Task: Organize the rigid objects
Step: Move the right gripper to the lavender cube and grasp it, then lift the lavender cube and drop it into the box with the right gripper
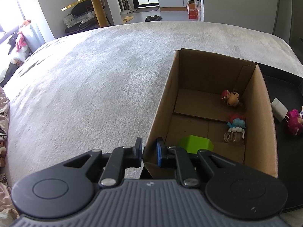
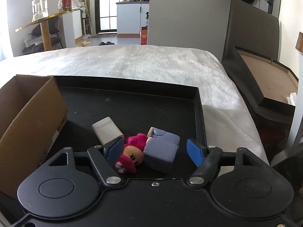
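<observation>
Underneath everything lies a pale grey fleecy blanket (image 1: 90,79) covering a bed, reaching to the far edge of both views. On it, at the right, sits a shallow black rectangular tray (image 2: 132,106) with a low raised rim. An open brown cardboard box (image 1: 265,124) stands with its right side inside the tray's left part; its left wall is over the blanket.

Box contents, far to near: a small red and yellow figurine (image 1: 230,98) in the far right corner; a blue and red figurine (image 1: 236,122) against the right wall; just nearer, a clear mug-shaped toy with white foam (image 1: 234,135), touching or almost touching the blue one; and a lime green plastic block (image 1: 195,144) at the near end.

Tray contents, beside the box's right wall: a white rectangular block (image 2: 107,131) lying tilted; a lilac cube-shaped toy (image 2: 161,151); and a magenta doll figurine with a peach face (image 2: 130,154) lying between them, touching both.

The left gripper (image 1: 149,151) is pinched onto the near left corner of the box wall, one blue pad inside and one outside. The right gripper (image 2: 154,153) is over the tray's near part, jaws roughly half spread and not pressing on anything; the doll and the lilac cube lie between its blue pads (image 2: 195,154), the left pad close against the doll and overlapping the white block in view.
</observation>
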{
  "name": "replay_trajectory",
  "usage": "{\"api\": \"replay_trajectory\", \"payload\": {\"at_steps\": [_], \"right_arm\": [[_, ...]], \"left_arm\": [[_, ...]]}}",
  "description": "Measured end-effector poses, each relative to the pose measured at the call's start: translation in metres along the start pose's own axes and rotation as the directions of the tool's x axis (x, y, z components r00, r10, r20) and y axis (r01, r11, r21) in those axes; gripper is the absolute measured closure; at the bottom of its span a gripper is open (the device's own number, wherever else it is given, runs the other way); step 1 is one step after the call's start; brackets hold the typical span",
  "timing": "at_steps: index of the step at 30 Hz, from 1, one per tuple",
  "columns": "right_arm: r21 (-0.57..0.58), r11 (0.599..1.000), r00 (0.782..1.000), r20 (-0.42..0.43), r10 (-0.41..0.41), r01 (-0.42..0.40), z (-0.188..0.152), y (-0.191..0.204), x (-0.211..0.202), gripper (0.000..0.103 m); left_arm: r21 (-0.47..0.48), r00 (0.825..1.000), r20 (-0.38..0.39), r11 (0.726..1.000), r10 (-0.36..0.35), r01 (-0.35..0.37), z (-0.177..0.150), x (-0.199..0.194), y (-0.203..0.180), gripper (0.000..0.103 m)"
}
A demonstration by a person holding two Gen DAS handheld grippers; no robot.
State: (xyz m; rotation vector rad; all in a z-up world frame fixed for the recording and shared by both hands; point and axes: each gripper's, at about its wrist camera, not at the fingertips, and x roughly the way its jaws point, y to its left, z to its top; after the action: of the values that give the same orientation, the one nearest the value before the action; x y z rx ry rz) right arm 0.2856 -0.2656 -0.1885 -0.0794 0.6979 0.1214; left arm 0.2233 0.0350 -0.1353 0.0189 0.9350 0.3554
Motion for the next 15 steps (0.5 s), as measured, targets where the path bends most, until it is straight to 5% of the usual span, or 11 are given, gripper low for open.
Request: {"api": "replay_trajectory", "payload": {"at_steps": [4, 8, 15], "right_arm": [[0.012, 0.999, 0.999, -0.022, -0.038, 0.038, 0.002, -0.003, 0.010, 0.035], [0.037, 0.999, 0.996, -0.093, -0.016, 0.020, -0.003, -0.009, 0.021, 0.062], [0.024, 1.000, 0.997, -0.076, -0.006, 0.008, -0.009, -0.010, -0.002, 0.063]], "left_arm": [[-0.001, 1.000, -0.002, 1.000, 0.003, -0.003, 0.000, 0.001, 0.000, 0.089], [-0.005, 1.000, 0.000, 1.000, -0.003, 0.003, -0.001, 0.001, 0.001, 0.089], [-0.009, 1.000, 0.002, 1.000, -0.005, 0.005, -0.001, 0.001, 0.002, 0.089]]}}
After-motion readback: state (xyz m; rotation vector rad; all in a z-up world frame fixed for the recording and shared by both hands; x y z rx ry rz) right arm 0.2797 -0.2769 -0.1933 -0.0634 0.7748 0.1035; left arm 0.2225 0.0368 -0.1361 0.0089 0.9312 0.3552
